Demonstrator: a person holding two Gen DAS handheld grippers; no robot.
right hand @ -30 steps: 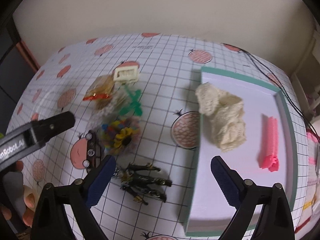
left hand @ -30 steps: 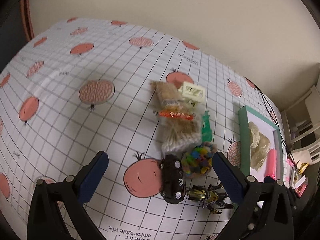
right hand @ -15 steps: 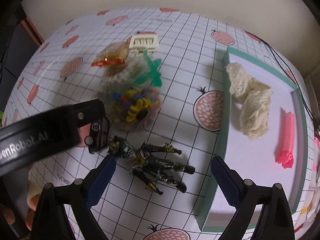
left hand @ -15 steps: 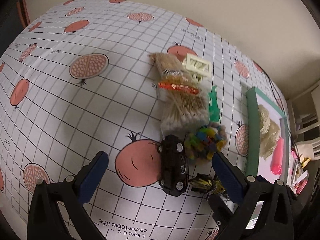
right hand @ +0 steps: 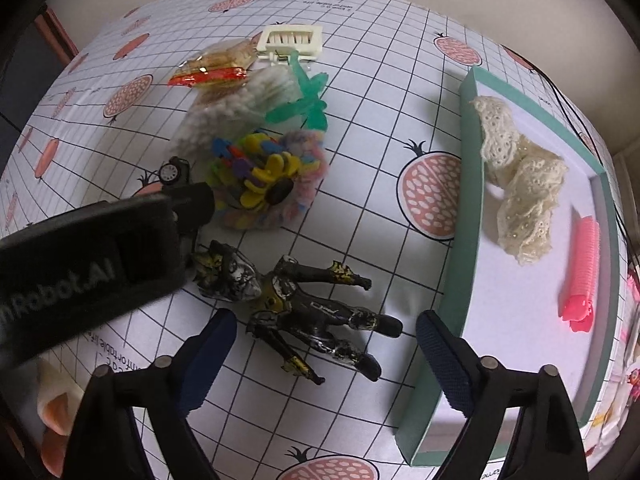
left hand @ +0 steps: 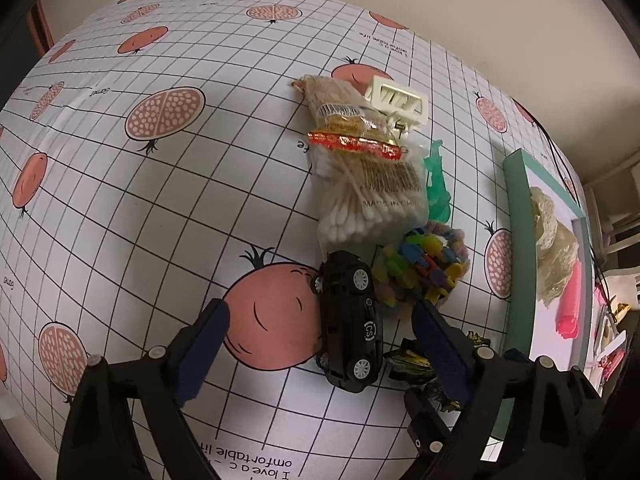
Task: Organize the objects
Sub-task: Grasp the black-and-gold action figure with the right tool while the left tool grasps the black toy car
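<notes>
- On the pomegranate-print tablecloth (left hand: 168, 200), a clutter pile was seen left of the teal tray (right hand: 464, 184); both tongs were spread apart and empty.
- The left gripper (left hand: 320, 344) was lined up over the black toy car (left hand: 350, 320), which lay on its side, wheels toward the gripper's right finger.
- The car was judged rigid, light and glossy, so somewhat slippery; a hold across the body between the wheels was judged best.
- The right gripper (right hand: 326, 344) was placed over the black-and-yellow action figure (right hand: 296, 300), lying flat just left of the tray wall.
- The figure was judged stiff but thin-limbed; the torso was judged the safer hold, not an arm or leg.
- Obstructions: the bag of colourful foam pieces (right hand: 264, 176) touched the car's upper end; the cotton swab bag (left hand: 368, 196) sat just beyond. Both were judged soft and easily dragged along.
- The left tool body was seen crossing the right wrist view near the figure's head, so a clash between tools was judged possible.
- Further back were a green plastic piece (right hand: 304, 100) and a cream hair clip (right hand: 290, 42).
- Already in the tray: a cream lace piece (right hand: 520, 192) and a pink hair roller (right hand: 582, 272).
</notes>
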